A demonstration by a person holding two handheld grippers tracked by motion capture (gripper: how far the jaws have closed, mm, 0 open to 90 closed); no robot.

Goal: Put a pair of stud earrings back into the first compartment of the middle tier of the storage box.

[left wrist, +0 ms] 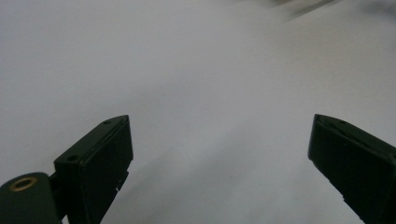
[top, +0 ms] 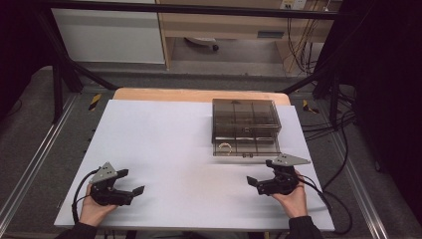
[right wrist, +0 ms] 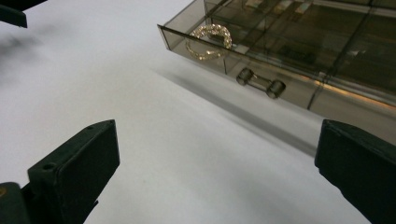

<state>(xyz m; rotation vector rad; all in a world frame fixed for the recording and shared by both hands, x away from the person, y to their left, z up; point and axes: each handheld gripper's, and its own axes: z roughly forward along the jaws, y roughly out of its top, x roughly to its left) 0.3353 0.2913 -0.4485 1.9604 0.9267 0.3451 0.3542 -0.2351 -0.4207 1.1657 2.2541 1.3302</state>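
Observation:
A smoky see-through box (top: 244, 117) stands on the white table sheet (top: 164, 144) at the right of centre. Its bottom drawer (top: 259, 145) is pulled out toward me, and a small bar handle (right wrist: 260, 82) sits on the drawer's front. A sparkling bracelet (top: 225, 147) (right wrist: 208, 41) lies in the drawer's left compartment. My right gripper (top: 259, 171) (right wrist: 217, 144) is open, a short way in front of the drawer, with bare sheet between its jaws. My left gripper (top: 133, 180) (left wrist: 219, 135) is open over the sheet near the front left corner and holds nothing.
The sheet covers a wooden tabletop (top: 199, 94) inside a black frame (top: 59, 74). Cables (top: 328, 129) trail on the floor at the right, and a cabinet (top: 109, 35) stands at the back.

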